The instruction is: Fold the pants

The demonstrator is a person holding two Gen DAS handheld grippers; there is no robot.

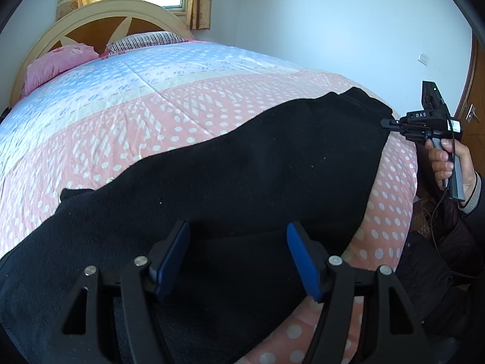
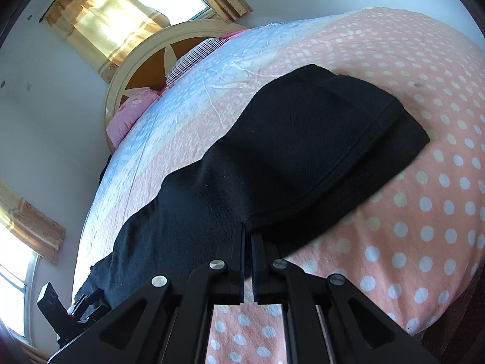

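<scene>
Black pants (image 1: 242, 157) lie lengthwise across the pink dotted bed cover (image 1: 151, 106). My left gripper (image 1: 238, 230) hovers open low over the near end of the pants, its blue pads (image 1: 300, 257) wide apart with cloth beneath them. A hand (image 1: 445, 163) holds my right gripper (image 1: 385, 123) at the far right, with its tips on the pants' edge. In the right wrist view the right gripper (image 2: 248, 227) is shut, pinching the near edge of the pants (image 2: 303, 139). The left gripper (image 2: 88, 301) shows small at the pants' far end.
A cream and brown headboard (image 1: 100, 21) with a pink pillow (image 1: 57, 63) and a striped pillow (image 1: 145, 41) stands at the bed's head. Curtains (image 2: 100, 27) hang at the window. A wooden door (image 1: 476, 91) is at the right. The bed's edge (image 2: 439, 312) drops off nearby.
</scene>
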